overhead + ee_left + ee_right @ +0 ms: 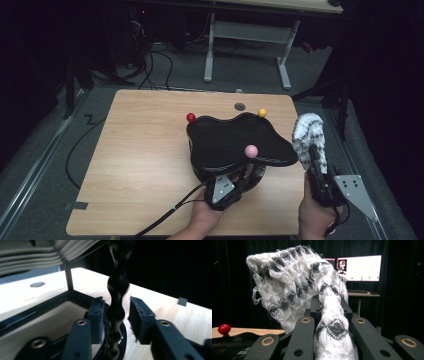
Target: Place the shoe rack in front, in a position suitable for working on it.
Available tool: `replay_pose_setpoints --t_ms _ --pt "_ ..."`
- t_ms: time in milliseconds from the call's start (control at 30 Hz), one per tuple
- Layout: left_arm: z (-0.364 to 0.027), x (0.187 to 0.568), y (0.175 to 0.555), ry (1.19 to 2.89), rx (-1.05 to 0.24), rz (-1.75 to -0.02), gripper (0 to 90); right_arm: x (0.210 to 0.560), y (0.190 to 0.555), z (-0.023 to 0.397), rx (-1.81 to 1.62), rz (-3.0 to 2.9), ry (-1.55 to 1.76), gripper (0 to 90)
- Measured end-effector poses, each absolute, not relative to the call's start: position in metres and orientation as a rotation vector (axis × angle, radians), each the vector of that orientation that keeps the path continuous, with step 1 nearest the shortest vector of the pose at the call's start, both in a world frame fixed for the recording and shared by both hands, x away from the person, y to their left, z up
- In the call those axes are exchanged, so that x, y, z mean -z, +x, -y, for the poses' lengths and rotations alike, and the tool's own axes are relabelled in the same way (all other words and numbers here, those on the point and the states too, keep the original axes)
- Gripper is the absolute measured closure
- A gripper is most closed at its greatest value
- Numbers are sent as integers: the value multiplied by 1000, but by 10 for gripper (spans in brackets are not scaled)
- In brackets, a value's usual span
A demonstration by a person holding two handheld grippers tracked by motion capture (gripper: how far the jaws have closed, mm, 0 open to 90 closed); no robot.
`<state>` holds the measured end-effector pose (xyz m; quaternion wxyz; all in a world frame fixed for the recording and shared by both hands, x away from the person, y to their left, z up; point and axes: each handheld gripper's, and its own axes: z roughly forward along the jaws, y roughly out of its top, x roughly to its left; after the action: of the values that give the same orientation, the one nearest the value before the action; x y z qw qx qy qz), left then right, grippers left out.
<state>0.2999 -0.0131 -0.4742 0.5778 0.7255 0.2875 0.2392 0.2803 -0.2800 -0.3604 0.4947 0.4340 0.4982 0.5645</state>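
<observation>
My right claw (329, 315) is clenched on a white-and-grey knit (309, 137), held up at the right of the frame, beside the desk (140, 165). My left claw (116, 315), at lower centre by the black stand (235, 137), is released around its beaded post (117, 290), apart from both pads.

White-grey knit cloth (309, 137) bunched, held upright beside black stand (235, 137).

Knit cloth (297, 287) btm cut off by pic edge; dark post (117, 305) betw. jaws blurred.
</observation>
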Motion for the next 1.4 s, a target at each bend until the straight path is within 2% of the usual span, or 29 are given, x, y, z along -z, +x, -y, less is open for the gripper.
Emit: replay_pose_setpoints --t_ms 200,267,367,633,833,1067,1200,1400 --pt "-44 478 273 1712 -635 -661 572 368 294 274 -1343 -1293 1081 797" --pt "-68 479 270 1697 -694 -673 573 371 295 271 -1363 -1301 1090 797" --pt "-87 481 271 1643 -703 -726 573 373 287 261 -1392 -1300 1079 797" --pt "-101 479 281 1576 -698 -792 573 378 259 234 -1375 -1289 1018 792" --pt "-133 466 282 1485 -755 -867 577 382 255 228 -1359 -1285 1003 793" --pt "-156 440 282 1459 -856 -844 486 383 255 232 -1362 -1285 1009 794" --pt "-153 431 281 1454 -869 -792 479 383 255 232 -1362 -1284 1009 794" --pt "-133 428 281 1499 -908 -725 522 383 256 232 -1361 -1284 1014 794"
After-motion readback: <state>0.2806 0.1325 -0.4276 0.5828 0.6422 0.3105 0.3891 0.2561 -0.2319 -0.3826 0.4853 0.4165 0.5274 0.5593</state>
